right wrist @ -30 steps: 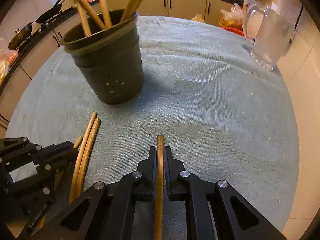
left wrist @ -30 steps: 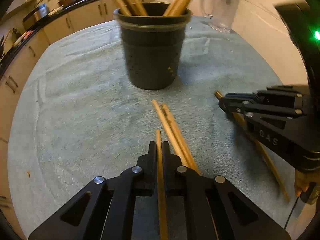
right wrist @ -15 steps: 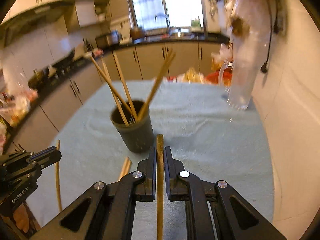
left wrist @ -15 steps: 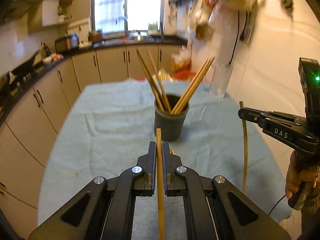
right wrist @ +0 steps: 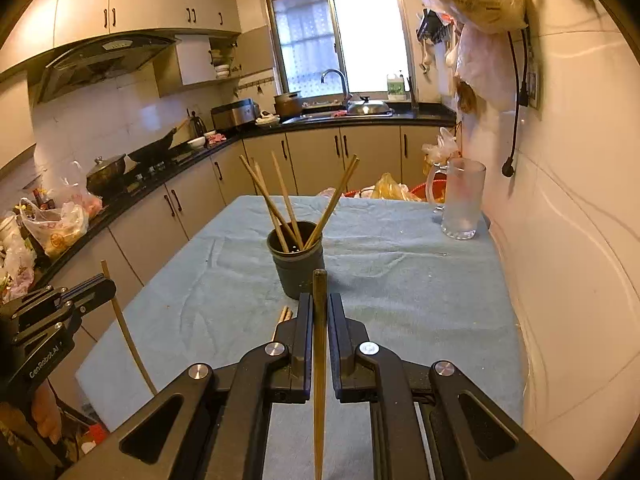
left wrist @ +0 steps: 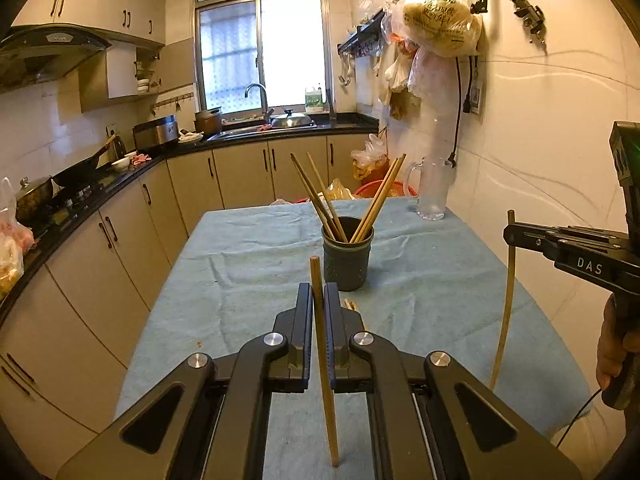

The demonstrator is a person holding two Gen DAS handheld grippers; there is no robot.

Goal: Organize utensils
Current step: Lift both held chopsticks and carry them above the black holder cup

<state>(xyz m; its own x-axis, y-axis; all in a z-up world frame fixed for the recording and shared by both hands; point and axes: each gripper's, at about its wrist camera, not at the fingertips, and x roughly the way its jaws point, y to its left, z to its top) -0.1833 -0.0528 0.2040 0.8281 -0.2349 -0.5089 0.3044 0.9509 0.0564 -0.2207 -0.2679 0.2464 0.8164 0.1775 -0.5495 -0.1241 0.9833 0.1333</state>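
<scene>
Table (left wrist: 248, 280) in front of me, covered edge to edge by a pale blue-green cloth (right wrist: 400, 280). On it I count: one dark utensil cup (left wrist: 346, 258) near the middle, upright; one clear glass mug (right wrist: 460, 204) at the far right corner by the wall; loose chopsticks (right wrist: 283, 316) lying just in front of the cup.
</scene>
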